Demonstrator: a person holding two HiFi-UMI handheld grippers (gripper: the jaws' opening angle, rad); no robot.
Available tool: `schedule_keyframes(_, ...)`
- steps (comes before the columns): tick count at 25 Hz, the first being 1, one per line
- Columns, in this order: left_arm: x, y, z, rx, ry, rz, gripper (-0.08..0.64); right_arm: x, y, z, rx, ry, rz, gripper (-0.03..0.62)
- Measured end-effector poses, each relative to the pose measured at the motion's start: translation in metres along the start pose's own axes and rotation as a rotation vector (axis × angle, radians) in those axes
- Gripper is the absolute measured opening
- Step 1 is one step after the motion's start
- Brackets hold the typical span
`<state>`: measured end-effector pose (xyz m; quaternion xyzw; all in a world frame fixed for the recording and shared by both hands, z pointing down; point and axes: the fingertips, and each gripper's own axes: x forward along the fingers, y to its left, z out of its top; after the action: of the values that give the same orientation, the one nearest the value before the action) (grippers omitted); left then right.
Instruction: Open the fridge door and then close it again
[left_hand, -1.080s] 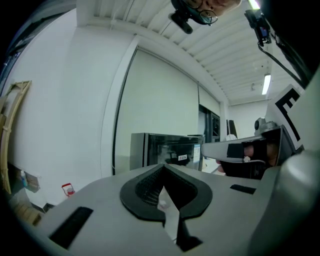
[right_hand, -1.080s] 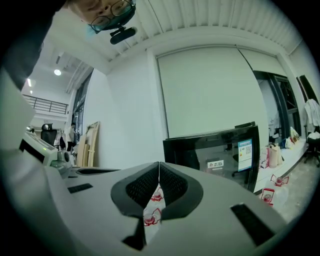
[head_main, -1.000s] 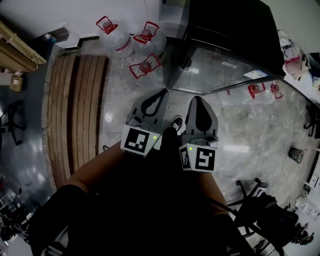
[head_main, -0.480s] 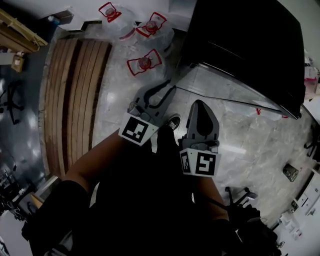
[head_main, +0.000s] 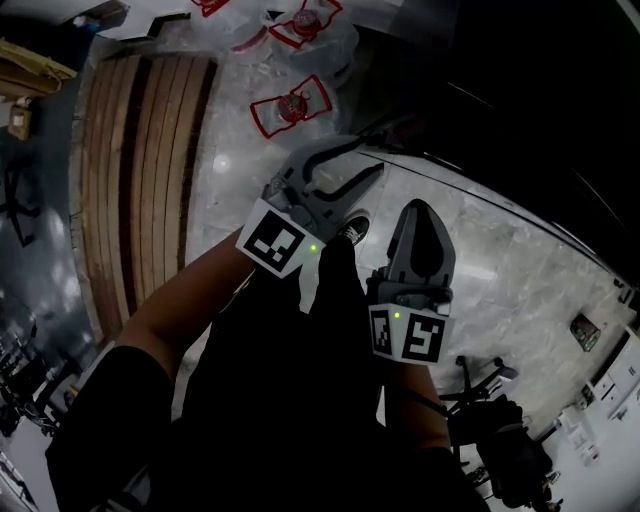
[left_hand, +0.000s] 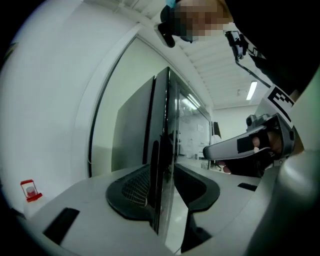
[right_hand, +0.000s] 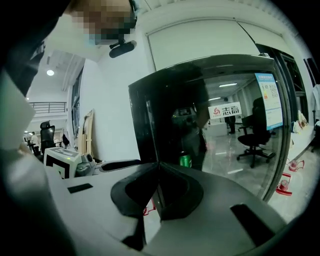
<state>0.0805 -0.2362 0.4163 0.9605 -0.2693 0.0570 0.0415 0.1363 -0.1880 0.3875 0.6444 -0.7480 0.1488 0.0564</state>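
Now we hold both grippers near the black fridge (head_main: 530, 110): the left gripper (head_main: 366, 158) has just been opening its jaws, gripping nothing; the right gripper (head_main: 420, 206) has its jaws together.

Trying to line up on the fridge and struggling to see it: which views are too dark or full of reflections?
Head view: the fridge is nearly black. Right gripper view: its glass door mirrors the room. Left gripper view: bright, fisheye-bent, door seen edge-on.
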Motion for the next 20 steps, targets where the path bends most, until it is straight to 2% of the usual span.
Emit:
schedule_keyframes(3,0.007,-0.007,-0.003,0.043,-0.017,-0.056,0.138,0.009,-0.006,-0.012,-0.005,-0.016,-0.018,0.015)
schedule_keyframes(8,0.017,-0.007,-0.007,0.062,-0.035,-0.081,0.138,0.013,-0.016,-0.023,0.02,-0.025,-0.057,0.015)
schedule_keyframes(12,0.018,-0.005,-0.009,0.08,-0.04,-0.119,0.108,0.006,-0.024,-0.029,0.03,-0.026,-0.082,0.015)
schedule_keyframes(16,0.016,-0.007,-0.012,0.054,-0.021,-0.138,0.095,-0.005,-0.031,-0.032,0.032,-0.023,-0.103,0.015)
schedule_keyframes(20,0.016,-0.007,-0.013,0.002,-0.008,-0.115,0.087,-0.01,-0.035,-0.025,0.03,-0.047,-0.114,0.015)
